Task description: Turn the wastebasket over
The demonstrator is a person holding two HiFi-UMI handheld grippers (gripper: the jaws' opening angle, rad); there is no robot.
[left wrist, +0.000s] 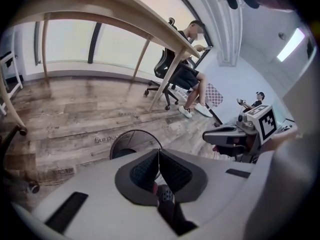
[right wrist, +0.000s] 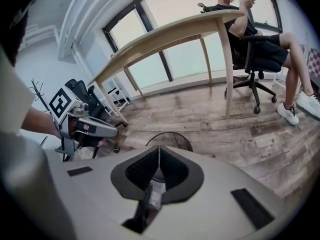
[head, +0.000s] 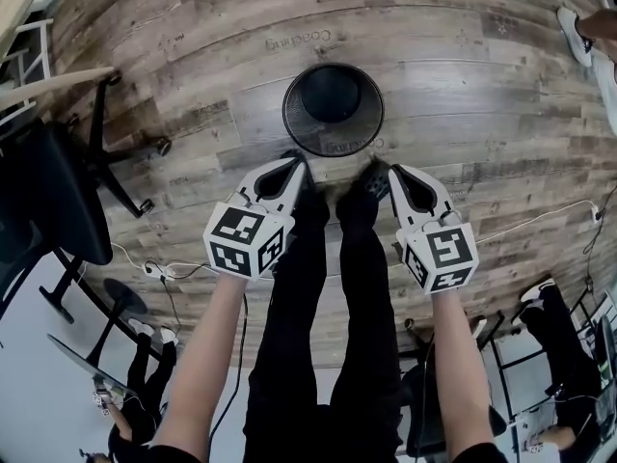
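Observation:
A round black wire-mesh wastebasket [head: 333, 109] stands on the wood floor just ahead of the person's feet, its wide ring upward and the solid dark disc in the middle. It also shows past the jaws in both gripper views, wastebasket [left wrist: 131, 143] and wastebasket [right wrist: 170, 140]. My left gripper [head: 297, 162] hovers near the basket's near left rim, jaws shut and empty. My right gripper [head: 386, 174] hovers near the near right rim, also shut with nothing held. Each gripper appears in the other's view, right gripper [left wrist: 210, 136] and left gripper [right wrist: 112, 130].
A light wooden table [right wrist: 165, 34] with slanted legs stands behind the basket. A seated person [right wrist: 260, 39] on an office chair is to the right, shoes [head: 576, 35] near the floor's far edge. A black chair base [head: 116, 177] and cables [head: 174, 273] lie at left.

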